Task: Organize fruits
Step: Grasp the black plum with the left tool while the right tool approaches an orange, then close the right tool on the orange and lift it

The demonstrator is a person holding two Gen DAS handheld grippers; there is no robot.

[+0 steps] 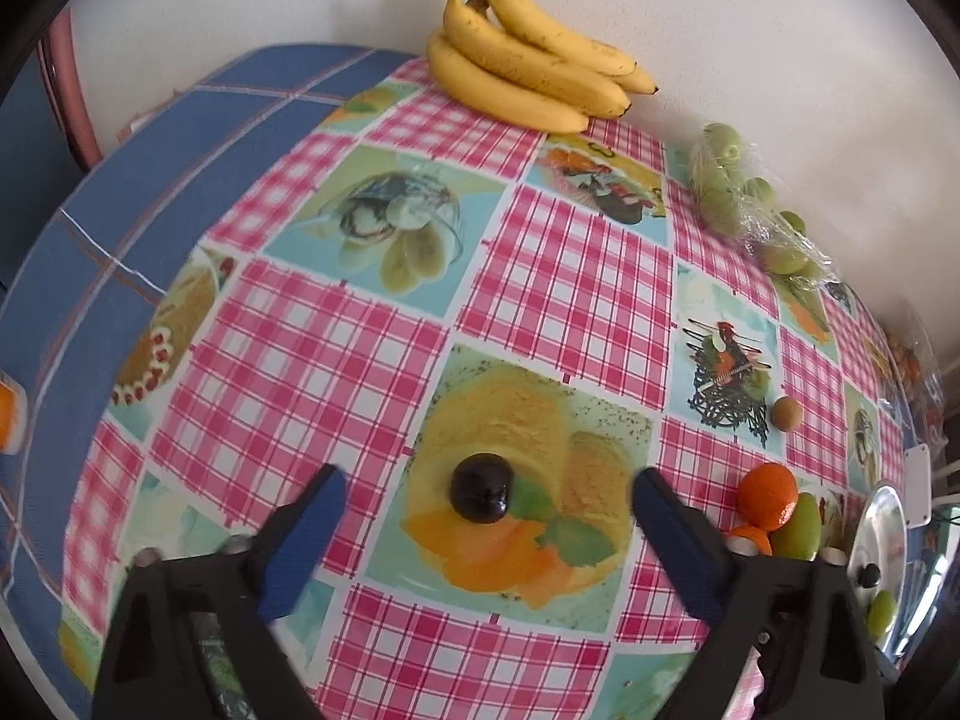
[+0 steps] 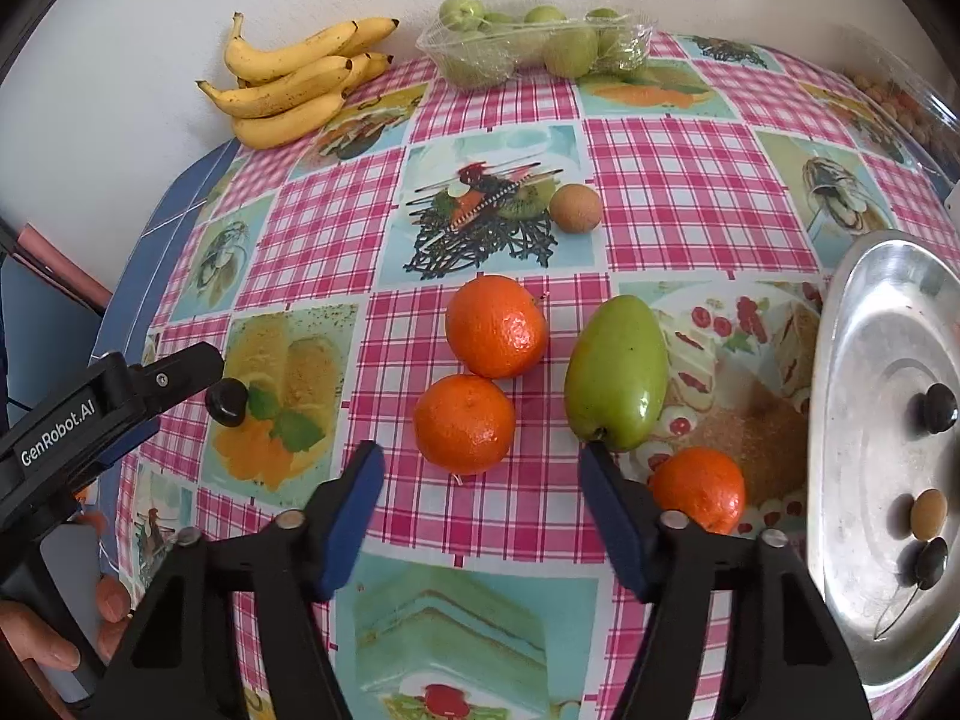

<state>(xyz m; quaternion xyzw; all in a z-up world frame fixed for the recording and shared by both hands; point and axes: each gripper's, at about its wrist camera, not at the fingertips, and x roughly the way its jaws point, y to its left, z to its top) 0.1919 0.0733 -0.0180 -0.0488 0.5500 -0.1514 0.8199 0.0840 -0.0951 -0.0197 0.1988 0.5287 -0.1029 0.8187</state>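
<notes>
2 grippers stand open and empty: your left gripper [image 1: 489,531] straddles the dark cherry [image 1: 481,488], your right gripper [image 2: 480,495] nears a tangerine [image 2: 464,423] for the metal tray [image 2: 852,480].

I am looking down my right gripper [image 2: 480,480], its blue-padded jaws standing apart over the pink checked tablecloth [image 2: 690,180], nothing between them. Lying ahead: two round orange mandarins [image 2: 497,325] touching one another, a green pear-shaped fruit [image 2: 618,369], a third mandarin [image 2: 699,489] beside the right finger. A small brown kiwi [image 2: 576,208] is sitting farther back. Yellow bananas [image 2: 294,81] and a clear tray of green fruits [image 2: 534,39] are resting by the wall. A silver metal plate [image 2: 864,420] is holding dark cherries [image 2: 936,408].
</notes>
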